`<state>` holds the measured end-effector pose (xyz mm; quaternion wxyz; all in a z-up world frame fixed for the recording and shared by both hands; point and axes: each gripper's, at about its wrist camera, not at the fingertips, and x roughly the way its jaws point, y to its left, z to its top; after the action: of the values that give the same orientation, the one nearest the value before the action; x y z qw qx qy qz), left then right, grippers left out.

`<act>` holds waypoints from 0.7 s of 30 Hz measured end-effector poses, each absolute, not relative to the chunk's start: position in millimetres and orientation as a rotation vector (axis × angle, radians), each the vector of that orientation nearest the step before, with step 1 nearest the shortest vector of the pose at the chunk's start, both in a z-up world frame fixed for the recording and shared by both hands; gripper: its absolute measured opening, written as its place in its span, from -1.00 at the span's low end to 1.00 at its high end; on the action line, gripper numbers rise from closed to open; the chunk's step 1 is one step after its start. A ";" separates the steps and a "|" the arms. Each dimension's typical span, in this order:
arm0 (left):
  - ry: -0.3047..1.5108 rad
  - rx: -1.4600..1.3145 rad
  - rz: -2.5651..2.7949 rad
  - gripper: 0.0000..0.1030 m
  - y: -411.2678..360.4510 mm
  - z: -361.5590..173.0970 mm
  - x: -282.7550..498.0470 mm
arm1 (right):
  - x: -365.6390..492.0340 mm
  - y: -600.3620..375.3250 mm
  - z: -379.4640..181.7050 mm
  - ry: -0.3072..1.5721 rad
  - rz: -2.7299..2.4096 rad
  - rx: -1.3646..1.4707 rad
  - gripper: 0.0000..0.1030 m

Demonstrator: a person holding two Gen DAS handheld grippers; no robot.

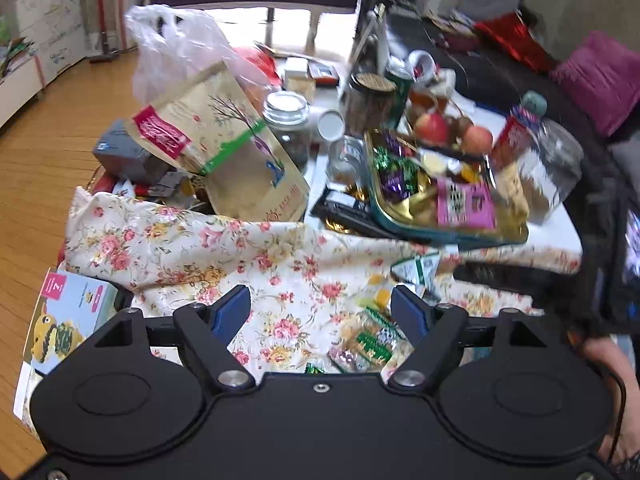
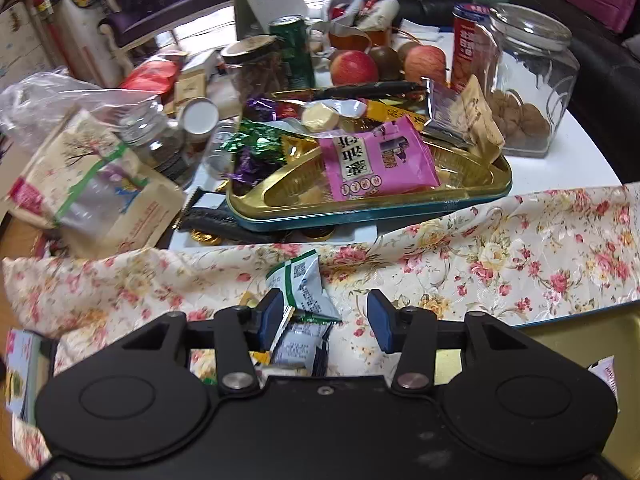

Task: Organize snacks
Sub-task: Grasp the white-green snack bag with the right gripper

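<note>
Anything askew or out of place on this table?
Yes. The gold tray sits tilted, propped on a black object and gold coins. The floral cloth is rumpled, with loose snack packets scattered on it.

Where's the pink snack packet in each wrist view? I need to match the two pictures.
Left wrist: pink snack packet right of centre, at the near end of the gold tray.
Right wrist: pink snack packet at centre, lying in the gold tray.
Shared landmark: the two red apples behind the tray.
</note>
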<state>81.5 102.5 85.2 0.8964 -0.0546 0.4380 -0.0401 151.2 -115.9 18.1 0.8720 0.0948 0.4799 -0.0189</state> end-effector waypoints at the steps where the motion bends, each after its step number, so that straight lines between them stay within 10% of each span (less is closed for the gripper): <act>1: 0.914 -0.099 -0.079 0.51 100.8 83.7 82.0 | 155.3 -114.6 14.8 1.019 -0.047 0.201 -0.05; 21: 0.994 -0.010 -0.038 0.43 107.0 34.0 101.6 | 205.8 -102.9 -40.0 1.113 -0.010 0.276 0.05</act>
<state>101.6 107.0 34.0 0.8789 -0.0049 0.4767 -0.0182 205.8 -102.9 -40.0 0.8401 0.1306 0.5264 -0.0048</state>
